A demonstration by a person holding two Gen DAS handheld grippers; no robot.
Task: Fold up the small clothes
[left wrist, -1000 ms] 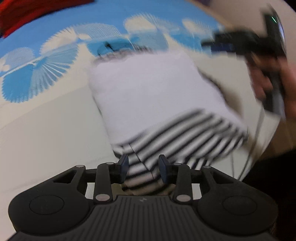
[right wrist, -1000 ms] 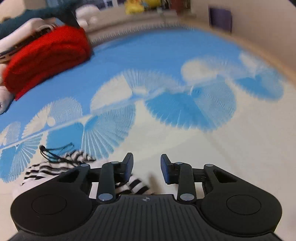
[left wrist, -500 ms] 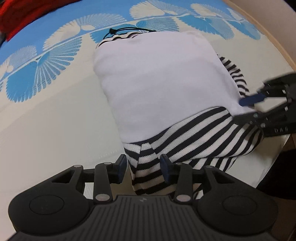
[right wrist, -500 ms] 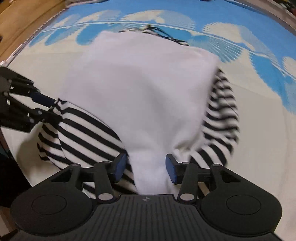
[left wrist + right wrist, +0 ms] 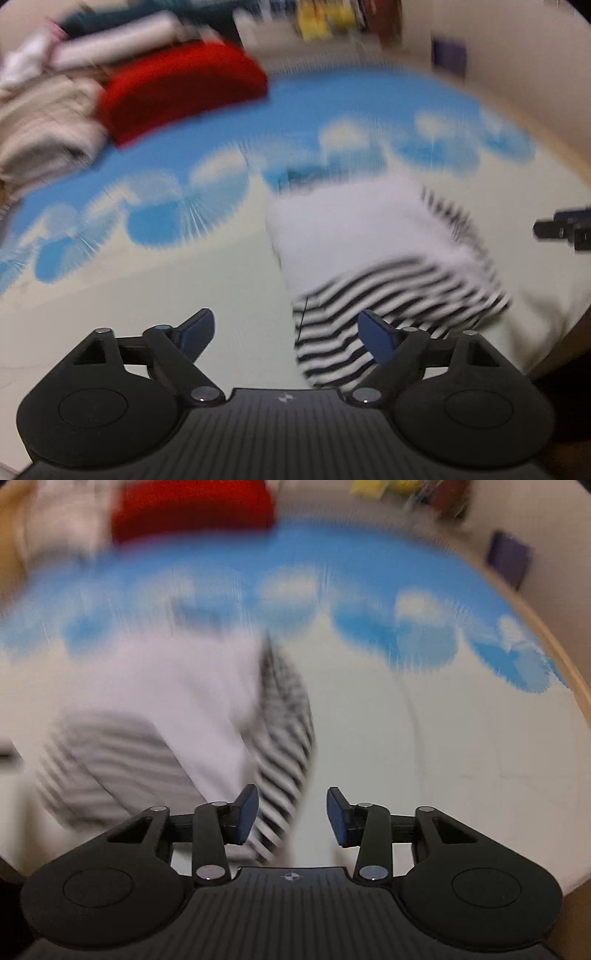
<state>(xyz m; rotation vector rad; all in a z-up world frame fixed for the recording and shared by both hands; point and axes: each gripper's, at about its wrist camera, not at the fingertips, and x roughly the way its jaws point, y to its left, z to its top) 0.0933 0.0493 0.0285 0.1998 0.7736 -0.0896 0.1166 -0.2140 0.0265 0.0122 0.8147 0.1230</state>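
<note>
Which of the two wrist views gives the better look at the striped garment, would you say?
The left wrist view: the striped garment shows whole and less blurred, white panel and stripes clear. In the right wrist view it is badly smeared and runs off the left edge.

1. The striped garment (image 5: 373, 295) is released: the left gripper (image 5: 286, 334), clamped on its hem earlier, is now spread wide.
2. The right gripper (image 5: 291, 814) is likewise opened and drawn back off the bedspread's (image 5: 424, 738) near edge.

One striped garment (image 5: 388, 266), one red cloth (image 5: 177, 92), two claws (image 5: 286, 334) (image 5: 291, 814)
</note>
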